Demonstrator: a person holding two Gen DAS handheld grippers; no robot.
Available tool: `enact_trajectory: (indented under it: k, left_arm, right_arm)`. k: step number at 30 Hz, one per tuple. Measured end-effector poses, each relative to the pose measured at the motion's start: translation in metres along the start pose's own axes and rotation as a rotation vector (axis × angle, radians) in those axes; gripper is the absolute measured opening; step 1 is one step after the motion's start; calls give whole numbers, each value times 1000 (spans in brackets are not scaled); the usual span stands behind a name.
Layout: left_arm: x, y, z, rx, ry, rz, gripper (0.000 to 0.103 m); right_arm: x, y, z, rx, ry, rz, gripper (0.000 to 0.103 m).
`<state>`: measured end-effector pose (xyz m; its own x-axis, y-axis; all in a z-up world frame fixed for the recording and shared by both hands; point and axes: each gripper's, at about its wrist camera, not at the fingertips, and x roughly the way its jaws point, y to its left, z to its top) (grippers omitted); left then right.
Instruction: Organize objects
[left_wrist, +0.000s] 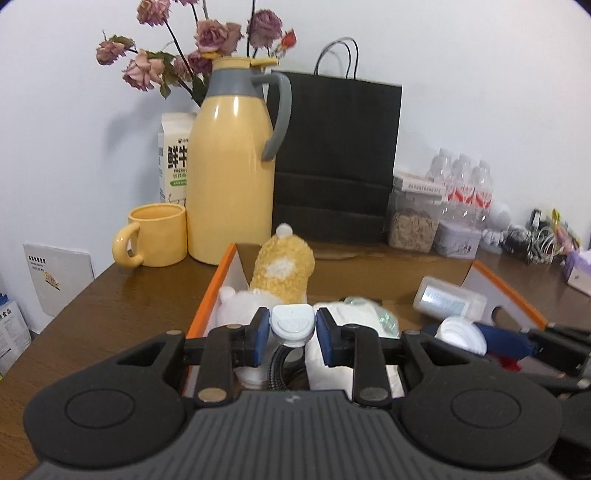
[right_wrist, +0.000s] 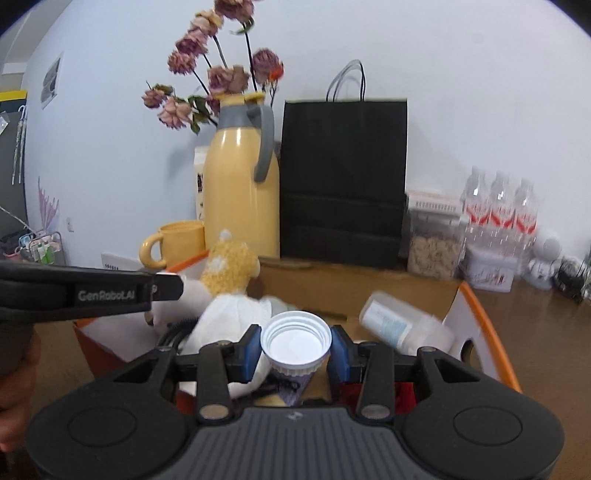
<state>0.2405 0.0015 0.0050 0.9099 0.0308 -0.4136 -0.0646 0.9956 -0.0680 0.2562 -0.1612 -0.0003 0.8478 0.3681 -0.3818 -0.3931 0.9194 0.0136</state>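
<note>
Cardboard box (left_wrist: 491, 284) with the orange rim sits right under and beyond both sets of jaws on the brown table (left_wrist: 129, 295), crammed with odds and ends. Past it stands a black paper bag (left_wrist: 336, 155), dead ahead of the left jaws, with a yellow thermos jug (left_wrist: 232, 173) to its left and a yellow mug (left_wrist: 159, 236) further left again. A yellow and white plush toy (left_wrist: 284, 273) pokes up out of the box just beyond the left jaws. A clear plastic bottle with a label (right_wrist: 391, 321) lies tilted in the box, off to the right of the right jaws.

Now the grips! The right gripper (right_wrist: 295, 349) has its blue pads pressed on either side of a white bottle with a threaded open mouth (right_wrist: 295, 341), mouth facing the camera. The left gripper (left_wrist: 291, 328) is clamped on a small white and grey charger-like plug (left_wrist: 292, 325), a dark braided cable (left_wrist: 277, 365) hanging below it into the box.
</note>
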Motion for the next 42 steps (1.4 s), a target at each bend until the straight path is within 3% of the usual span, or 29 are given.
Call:
enact_trajectory:
  k: [7, 9, 11, 13, 14, 19, 30, 35, 42]
  left_arm:
    - [-3, 1, -4, 8, -17, 5, 32]
    - [-7, 2, -5, 14, -29, 10, 51]
    - [-11, 5, -7, 4, -56, 26, 82]
    - [-17, 9, -7, -4, -86, 33, 97]
    - [-20, 11, -7, -11, -104, 35, 103]
    - [-24, 15, -10, -18, -119, 39, 103]
    - [-45, 17, -7, -14, -118, 12, 103]
    - [-67, 17, -7, -1, -101, -27, 103]
    - [-100, 18, -15, 20, -68, -25, 103]
  right_arm:
    - [2, 4, -3, -16, 9, 6, 39]
    - [2, 4, -5, -12, 7, 4, 39]
    - [0, 2, -6, -5, -2, -1, 48]
    - [-3, 1, -7, 4, -15, -9, 75]
    - [-5, 0, -7, 7, -24, -12, 80]
    - [-10, 0, -8, 13, -51, -21, 103]
    - [-30, 0, -5, 10, -65, -45, 103]
    - [-53, 0, -6, 21, -54, -57, 103]
    - [-90, 0, -16, 75, -6, -75, 103]
